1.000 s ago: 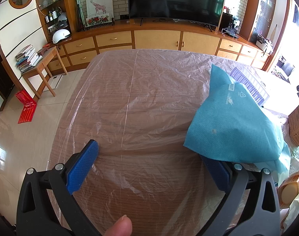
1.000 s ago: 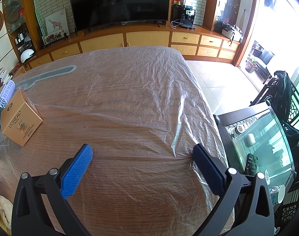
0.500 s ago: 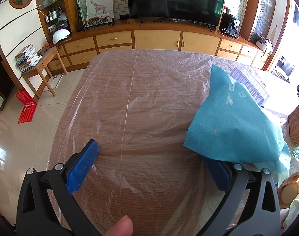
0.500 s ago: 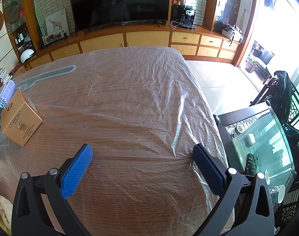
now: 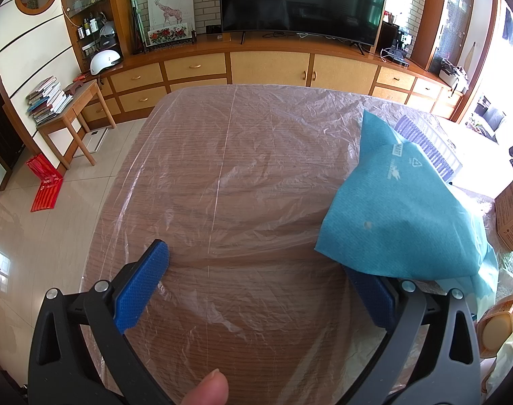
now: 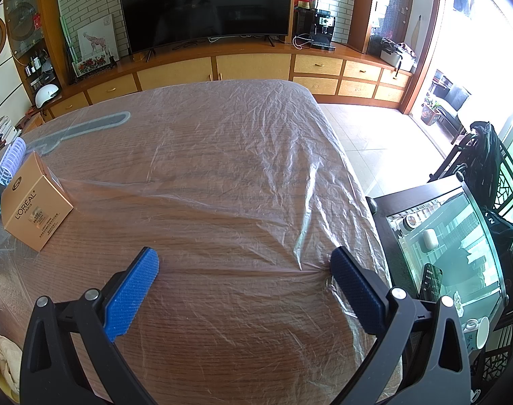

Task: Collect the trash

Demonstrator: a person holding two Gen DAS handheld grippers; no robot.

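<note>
A teal plastic bag (image 5: 405,209) lies on the plastic-covered wooden table (image 5: 242,175), draped over my left gripper's right finger. My left gripper (image 5: 256,270) is open and holds nothing. A tan L'Oreal box (image 6: 36,207) stands at the left in the right wrist view, and shows at the far right edge of the left wrist view (image 5: 511,217). A small orange jar (image 5: 499,324) and crumpled white paper (image 6: 6,361) lie near the table's front. My right gripper (image 6: 242,270) is open and empty over bare table, well right of the box.
A purple-white ribbed rack (image 5: 428,145) lies behind the bag. A glass-topped side table (image 6: 449,253) with small items stands off the table's right edge. A TV cabinet (image 5: 266,67) runs along the far wall. A small wooden desk (image 5: 70,108) stands left.
</note>
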